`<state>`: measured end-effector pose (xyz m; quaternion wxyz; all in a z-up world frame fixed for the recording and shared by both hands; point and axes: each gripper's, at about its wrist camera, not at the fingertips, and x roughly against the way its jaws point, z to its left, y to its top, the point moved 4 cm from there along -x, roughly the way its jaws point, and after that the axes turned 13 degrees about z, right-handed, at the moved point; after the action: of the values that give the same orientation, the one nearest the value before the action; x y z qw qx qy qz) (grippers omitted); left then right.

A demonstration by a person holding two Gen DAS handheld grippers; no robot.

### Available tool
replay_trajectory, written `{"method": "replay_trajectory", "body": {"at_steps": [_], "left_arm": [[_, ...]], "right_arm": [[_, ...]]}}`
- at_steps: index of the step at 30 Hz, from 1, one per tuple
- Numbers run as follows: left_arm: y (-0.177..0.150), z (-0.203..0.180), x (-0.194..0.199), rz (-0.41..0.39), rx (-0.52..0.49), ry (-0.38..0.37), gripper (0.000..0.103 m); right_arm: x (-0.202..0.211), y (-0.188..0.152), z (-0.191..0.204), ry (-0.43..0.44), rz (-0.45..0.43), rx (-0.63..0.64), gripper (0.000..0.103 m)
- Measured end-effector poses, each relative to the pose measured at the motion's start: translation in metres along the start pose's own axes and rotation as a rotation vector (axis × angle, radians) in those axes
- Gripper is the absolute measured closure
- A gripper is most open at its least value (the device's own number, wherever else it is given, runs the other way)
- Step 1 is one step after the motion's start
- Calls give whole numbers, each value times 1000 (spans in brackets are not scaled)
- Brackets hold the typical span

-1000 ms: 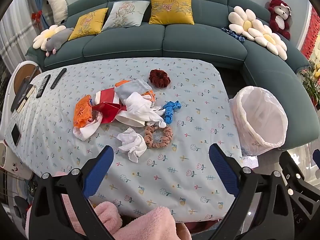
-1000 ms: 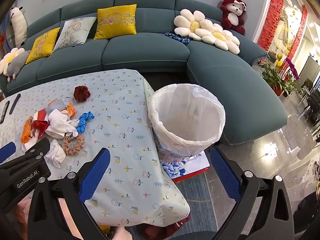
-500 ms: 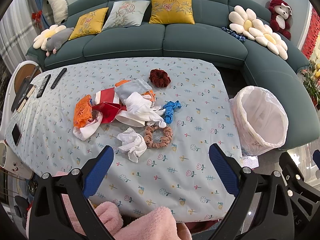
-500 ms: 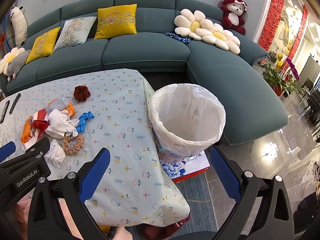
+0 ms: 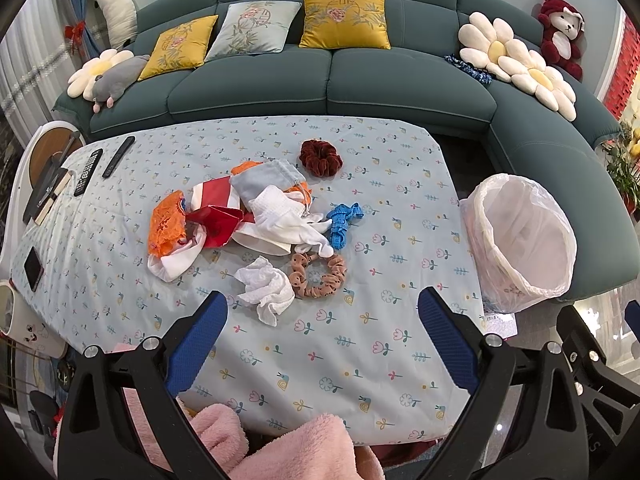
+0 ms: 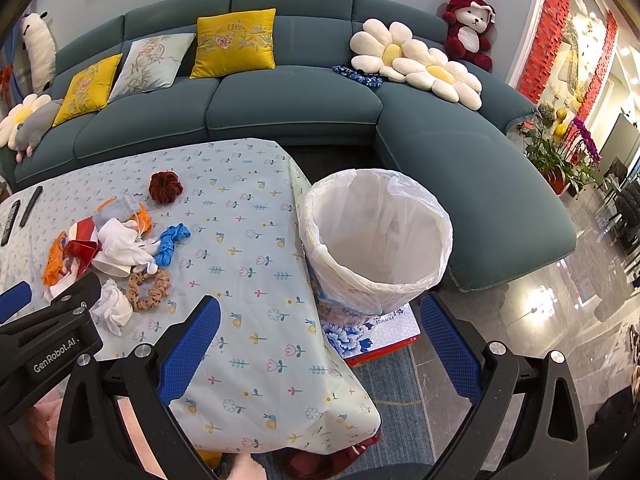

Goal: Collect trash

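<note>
A heap of trash lies mid-table: a crumpled white tissue [image 5: 266, 289], orange wrapper [image 5: 166, 226], red packaging [image 5: 216, 222], white cloth [image 5: 284, 220] and a grey pouch [image 5: 264, 182]. Around it sit a tan scrunchie [image 5: 320, 274], a blue scrunchie [image 5: 342, 222] and a dark red scrunchie [image 5: 320, 157]. A bin with a white liner [image 6: 376, 240] stands off the table's right edge. My left gripper [image 5: 322, 324] hovers open above the near table edge, short of the tissue. My right gripper [image 6: 320, 338] is open over the table corner, beside the bin.
Two remotes [image 5: 102, 164] and a phone [image 5: 33, 268] lie at the table's left side. A teal sofa [image 5: 328, 84] with cushions and plush toys curves behind and to the right. A patterned box [image 6: 380, 332] sits under the bin. Pink fleece sleeves [image 5: 288, 448] are at the bottom.
</note>
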<state>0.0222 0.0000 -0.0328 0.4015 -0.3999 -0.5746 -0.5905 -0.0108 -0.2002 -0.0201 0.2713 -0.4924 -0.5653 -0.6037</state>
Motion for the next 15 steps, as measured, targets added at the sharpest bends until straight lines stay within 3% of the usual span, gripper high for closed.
{"method": "replay_trajectory", "body": {"at_steps": [15], "left_arm": [[-2,4,3,0,0,-2,11]], "right_arm": [[1,1,3,-1,-2,7,7]]}}
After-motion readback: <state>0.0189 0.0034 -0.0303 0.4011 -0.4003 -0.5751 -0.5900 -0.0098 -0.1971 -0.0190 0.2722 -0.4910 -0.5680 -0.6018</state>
